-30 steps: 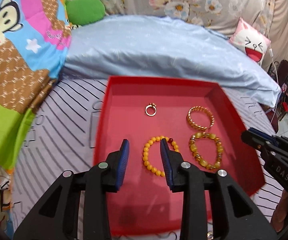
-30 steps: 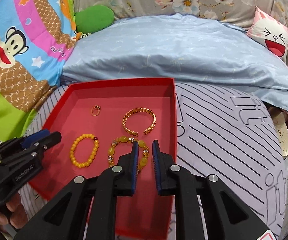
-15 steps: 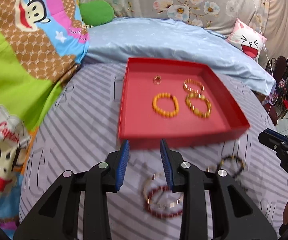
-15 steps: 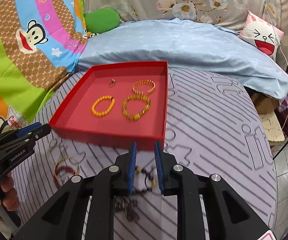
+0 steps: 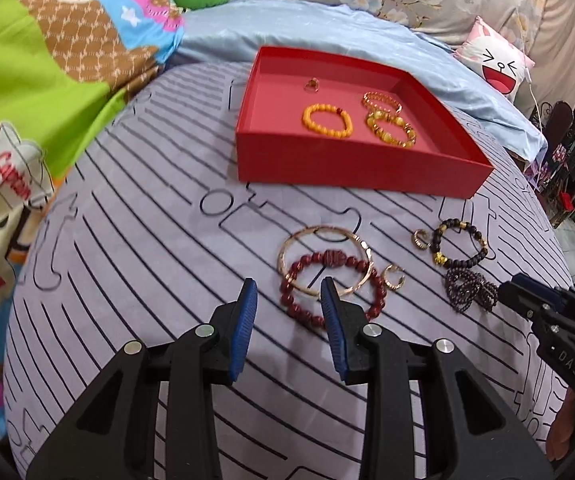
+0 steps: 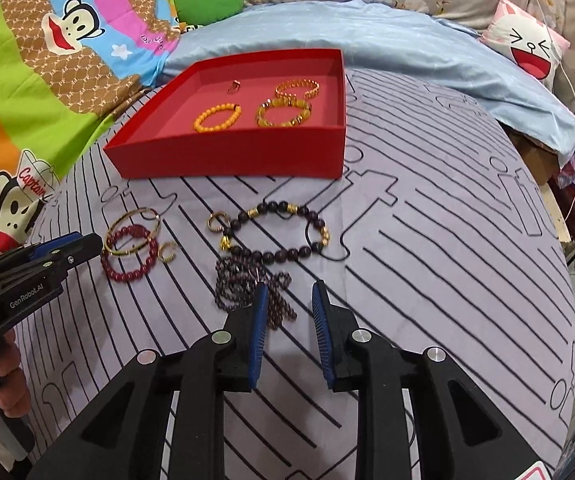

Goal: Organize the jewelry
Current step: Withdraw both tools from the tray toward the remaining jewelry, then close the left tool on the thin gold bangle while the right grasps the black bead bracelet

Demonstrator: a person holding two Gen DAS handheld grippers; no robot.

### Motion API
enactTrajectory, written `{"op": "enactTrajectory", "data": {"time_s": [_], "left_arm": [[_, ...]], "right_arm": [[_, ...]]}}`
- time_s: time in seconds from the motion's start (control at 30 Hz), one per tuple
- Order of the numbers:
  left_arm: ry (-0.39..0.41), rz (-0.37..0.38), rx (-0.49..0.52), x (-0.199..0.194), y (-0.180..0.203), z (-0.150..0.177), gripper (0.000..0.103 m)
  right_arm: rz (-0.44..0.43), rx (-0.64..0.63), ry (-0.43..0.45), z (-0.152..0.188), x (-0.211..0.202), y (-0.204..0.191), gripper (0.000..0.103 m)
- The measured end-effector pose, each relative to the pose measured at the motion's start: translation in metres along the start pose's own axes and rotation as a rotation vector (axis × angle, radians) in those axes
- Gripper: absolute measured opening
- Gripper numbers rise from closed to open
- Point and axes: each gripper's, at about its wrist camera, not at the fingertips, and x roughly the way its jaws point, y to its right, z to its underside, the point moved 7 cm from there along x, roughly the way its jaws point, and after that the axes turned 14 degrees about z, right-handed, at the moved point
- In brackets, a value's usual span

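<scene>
Red-beaded bracelet (image 5: 333, 286) just ahead of left gripper (image 5: 287, 300), narrowly parted, empty; right gripper (image 6: 287, 304) (just opening, empty) beside dark bead strand (image 6: 247, 280). Next: descend, pinch, carry to red tray (image 5: 351, 168).

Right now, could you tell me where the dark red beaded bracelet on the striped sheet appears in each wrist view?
Left wrist view: the dark red beaded bracelet lies low of centre, just beyond the left tongs.
Right wrist view: it lies at the left.
Shared landmark: the thin gold bangle overlapping it.
</scene>
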Motion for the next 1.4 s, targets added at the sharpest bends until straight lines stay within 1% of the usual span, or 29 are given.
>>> {"op": "enactTrajectory", "data": {"time_s": [0.07,0.13,0.3,0.4,0.43,0.47,0.5,0.53,0.63,0.73,0.9,0.97,1.0,1.1,1.4], "left_arm": [[-0.002,0.002,-0.020,0.002,-0.003,0.000,0.032],[-0.003,0.008,-0.036,0.004,-0.006,-0.003,0.037],[0.001,0.017,-0.053,0.011,-0.009,-0.013,0.038],[-0.006,0.051,-0.067,0.016,-0.004,-0.019,0.039],[-0.008,0.060,-0.064,0.017,-0.001,-0.020,0.047],[-0.008,0.063,-0.060,0.018,0.001,-0.021,0.052],[-0.004,0.062,-0.054,0.019,0.004,-0.021,0.062],[-0.004,0.061,-0.036,0.021,0.009,-0.021,0.065],[-0.030,0.049,-0.004,0.030,0.015,-0.019,0.067],[-0.052,0.036,0.004,0.040,0.016,-0.016,0.068],[-0.048,0.013,0.036,0.045,0.020,-0.018,0.068],[-0.046,0.012,0.044,0.046,0.021,-0.018,0.065],[-0.045,0.011,0.047,0.046,0.022,-0.018,0.058],[-0.042,0.024,0.044,0.045,0.021,-0.019,0.059],[-0.040,0.032,0.033,0.044,0.021,-0.019,0.059]], "right_arm": [[0.001,0.004,-0.005,0.002,0.001,0.002,0.023],[0.003,0.011,-0.006,0.001,0.002,0.004,0.023],[0.003,0.019,0.002,-0.006,0.002,0.006,0.023],[0.004,0.021,0.004,-0.010,0.004,0.006,0.023],[0.002,0.024,0.004,-0.011,0.004,0.006,0.023],[0.001,0.025,0.004,-0.012,0.004,0.007,0.023],[0.001,0.026,0.004,-0.013,0.005,0.007,0.023],[0.002,0.026,0.004,-0.014,0.006,0.007,0.023],[0.001,0.027,0.003,-0.014,0.006,0.007,0.023],[0.000,0.030,0.001,-0.017,0.008,0.008,0.023],[0.000,0.029,-0.001,-0.020,0.012,0.009,0.023],[0.000,0.031,-0.004,-0.022,0.016,0.008,0.023],[-0.001,0.032,-0.005,-0.023,0.017,0.008,0.024],[0.003,0.035,-0.004,-0.027,0.021,0.007,0.027],[0.009,0.042,-0.006,-0.037,0.035,0.006,0.027]]}}
